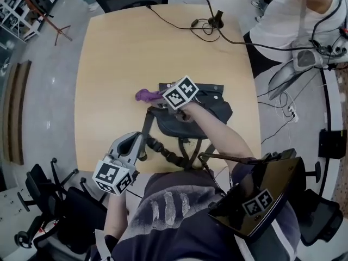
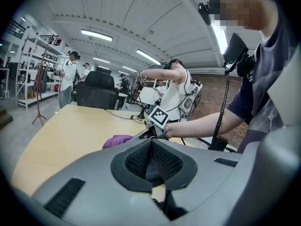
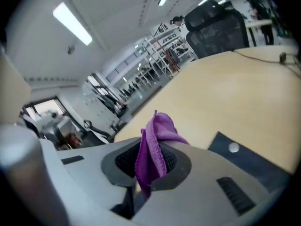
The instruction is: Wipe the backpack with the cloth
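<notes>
- Right gripper (image 1: 162,95) clamps a purple cloth (image 1: 145,95) between its jaws, at the upper left corner of a dark grey backpack (image 1: 213,111); the cloth's free end trails left onto the bare table (image 1: 119,53).
- Seen from that gripper's own camera, the cloth (image 3: 153,145) stands folded up out of the closed pads, with a dark corner of the backpack (image 3: 247,160) lying just beside it.
- Left gripper (image 1: 135,138) hangs at the table's near edge, its jaws pressed together with nothing visible between the pads (image 2: 162,159).
- One buckled strap (image 1: 163,150) runs from the backpack toward the left gripper, close beside it.
- Flat at the table's near middle lies the backpack, straps toward the person.
- Across the table, a black cable (image 1: 206,29) loops near the far edge, next to a seated person in a white top (image 1: 283,20).
</notes>
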`<state>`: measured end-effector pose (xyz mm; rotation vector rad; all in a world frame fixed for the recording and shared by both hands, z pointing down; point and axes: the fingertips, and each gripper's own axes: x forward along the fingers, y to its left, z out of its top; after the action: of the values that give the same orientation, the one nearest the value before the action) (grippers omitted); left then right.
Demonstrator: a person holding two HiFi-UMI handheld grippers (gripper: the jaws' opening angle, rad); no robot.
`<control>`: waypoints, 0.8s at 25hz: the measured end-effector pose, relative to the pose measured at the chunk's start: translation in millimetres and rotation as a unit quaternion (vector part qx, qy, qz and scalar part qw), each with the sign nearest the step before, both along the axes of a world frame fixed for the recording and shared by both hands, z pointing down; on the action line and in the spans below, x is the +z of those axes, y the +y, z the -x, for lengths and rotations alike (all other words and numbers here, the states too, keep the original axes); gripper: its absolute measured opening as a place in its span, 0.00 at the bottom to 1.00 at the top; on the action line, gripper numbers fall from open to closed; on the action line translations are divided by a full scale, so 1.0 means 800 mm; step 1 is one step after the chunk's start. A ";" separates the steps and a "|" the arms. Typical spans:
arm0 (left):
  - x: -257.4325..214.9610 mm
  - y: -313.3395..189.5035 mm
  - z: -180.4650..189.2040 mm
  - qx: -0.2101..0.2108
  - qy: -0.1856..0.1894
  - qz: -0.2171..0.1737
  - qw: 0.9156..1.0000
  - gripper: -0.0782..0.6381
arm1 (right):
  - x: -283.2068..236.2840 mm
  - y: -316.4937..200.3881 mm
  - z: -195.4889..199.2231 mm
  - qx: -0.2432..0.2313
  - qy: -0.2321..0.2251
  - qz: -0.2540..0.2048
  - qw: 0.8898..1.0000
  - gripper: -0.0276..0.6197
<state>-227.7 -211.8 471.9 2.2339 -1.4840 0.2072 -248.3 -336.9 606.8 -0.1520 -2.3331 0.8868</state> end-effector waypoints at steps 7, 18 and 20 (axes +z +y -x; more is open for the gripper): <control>0.003 0.006 -0.010 0.015 0.000 0.001 1.000 0.12 | -0.033 0.030 -0.016 0.055 -0.025 0.104 0.993 0.09; 0.008 0.011 -0.033 0.056 0.018 0.005 0.998 0.12 | 0.054 -0.012 -0.126 0.016 0.176 -0.190 0.966 0.09; 0.009 0.008 -0.037 0.057 0.031 0.006 0.998 0.12 | 0.055 -0.020 -0.151 0.012 0.197 -0.216 0.956 0.09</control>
<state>-197.9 -205.3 479.1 2.2956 -1.3211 0.1806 -127.5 -352.9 650.9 0.2185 -2.0906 0.3554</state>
